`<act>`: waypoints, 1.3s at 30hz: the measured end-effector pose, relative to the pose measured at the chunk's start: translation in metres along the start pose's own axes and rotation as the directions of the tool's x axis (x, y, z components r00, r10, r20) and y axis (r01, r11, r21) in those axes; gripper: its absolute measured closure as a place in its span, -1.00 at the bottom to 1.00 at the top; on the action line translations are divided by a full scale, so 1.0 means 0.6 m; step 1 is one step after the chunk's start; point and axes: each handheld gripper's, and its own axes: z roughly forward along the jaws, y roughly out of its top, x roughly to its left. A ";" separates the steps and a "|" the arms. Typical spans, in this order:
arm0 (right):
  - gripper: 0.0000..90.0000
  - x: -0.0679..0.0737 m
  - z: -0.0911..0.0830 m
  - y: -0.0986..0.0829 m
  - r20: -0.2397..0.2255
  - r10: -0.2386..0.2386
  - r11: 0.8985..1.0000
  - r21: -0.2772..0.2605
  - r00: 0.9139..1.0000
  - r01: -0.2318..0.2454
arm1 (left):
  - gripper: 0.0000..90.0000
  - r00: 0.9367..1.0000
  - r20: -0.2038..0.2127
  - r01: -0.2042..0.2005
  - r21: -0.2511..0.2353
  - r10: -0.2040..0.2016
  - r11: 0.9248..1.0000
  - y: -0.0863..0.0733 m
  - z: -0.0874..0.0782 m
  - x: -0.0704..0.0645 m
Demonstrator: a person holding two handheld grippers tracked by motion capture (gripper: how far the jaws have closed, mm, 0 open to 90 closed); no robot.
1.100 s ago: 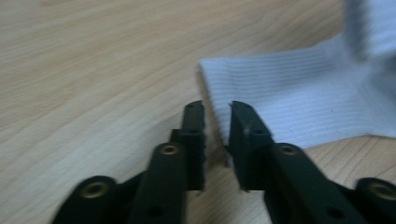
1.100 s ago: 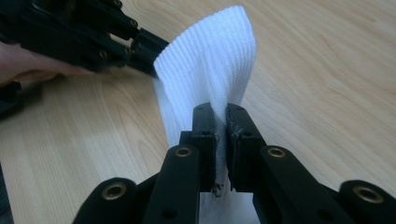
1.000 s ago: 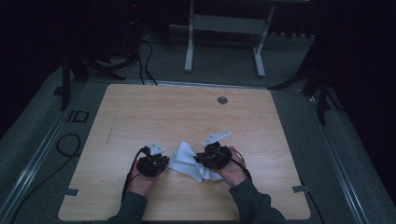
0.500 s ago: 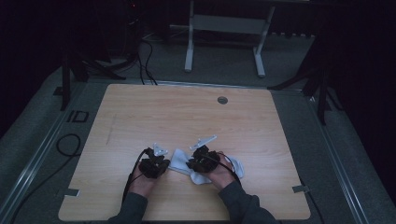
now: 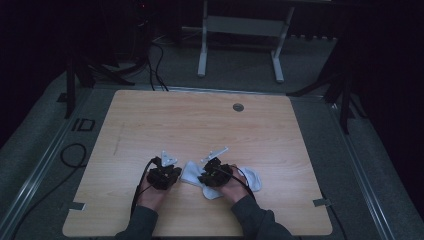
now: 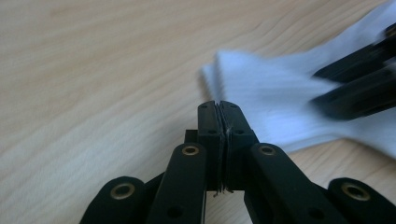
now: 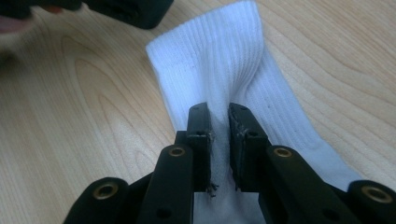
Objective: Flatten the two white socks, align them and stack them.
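The right gripper [image 7: 218,122] has shifted left along the white sock [image 7: 224,60] on the counter [image 5: 200,125], pinching a fabric fold. The left gripper [image 6: 218,109], fully closed and empty, sits beside the cuff; folding is underway.

High view: dim, with dark surroundings around the evenly lit light wooden table [image 5: 200,125]. Gripper views: bright, soft light; the white ribbed sock [image 6: 280,98] blurs in the left gripper view, near jaws unfocused.

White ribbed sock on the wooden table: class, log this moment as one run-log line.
right gripper: pinching white ribbed sock | left gripper: shut, empty, beside cuff | wooden table
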 end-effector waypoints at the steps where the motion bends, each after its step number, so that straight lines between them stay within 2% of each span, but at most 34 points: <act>1: 0.76 0.000 0.000 0.000 0.000 -0.003 1.000 0.003 1.000 0.003 | 0.95 1.000 0.006 -0.010 -0.015 0.010 1.000 0.002 -0.001 -0.003; 3: 0.76 0.000 0.001 0.000 0.000 -0.003 1.000 0.003 1.000 0.003 | 0.94 0.999 0.017 -0.041 -0.032 0.042 0.999 0.008 -0.001 -0.014; 5: 0.76 0.000 0.002 0.001 0.002 -0.007 1.000 0.005 1.000 0.007 | 0.94 0.998 0.020 -0.064 -0.029 0.064 0.998 0.012 0.003 -0.021; 10: 0.76 0.001 0.003 0.002 0.004 -0.011 1.000 0.009 1.000 0.011 | 0.94 0.997 0.009 -0.076 -0.007 0.076 0.997 0.014 0.018 -0.029; 14: 0.74 0.000 0.003 0.002 0.001 -0.013 1.000 0.009 1.000 0.013 | 0.94 0.995 -0.010 -0.100 0.022 0.100 0.995 0.013 0.031 -0.034; 18: 0.57 0.001 0.001 0.002 -0.011 -0.027 1.000 0.003 1.000 0.027 | 0.95 0.993 -0.023 -0.118 0.034 0.119 0.992 0.013 0.036 -0.038; 21: 0.46 0.004 -0.007 0.003 0.005 -0.043 0.999 -0.013 0.999 0.043 | 0.96 0.992 -0.025 -0.119 0.033 0.120 0.992 0.011 0.037 -0.039; 27: 0.36 0.006 -0.040 0.003 0.023 -0.064 0.997 -0.048 0.998 0.066 | 0.97 0.993 -0.027 -0.116 0.032 0.117 0.993 0.010 0.037 -0.039; 32: 0.33 0.001 -0.066 0.001 0.045 -0.062 0.995 -0.077 0.997 0.065 | 0.98 0.993 -0.028 -0.115 0.030 0.116 0.993 0.009 0.037 -0.039; 39: 0.32 -0.027 -0.118 -0.007 0.093 -0.029 0.990 -0.133 0.995 0.041 | 0.98 0.993 -0.027 -0.111 0.026 0.112 0.993 0.009 0.037 -0.039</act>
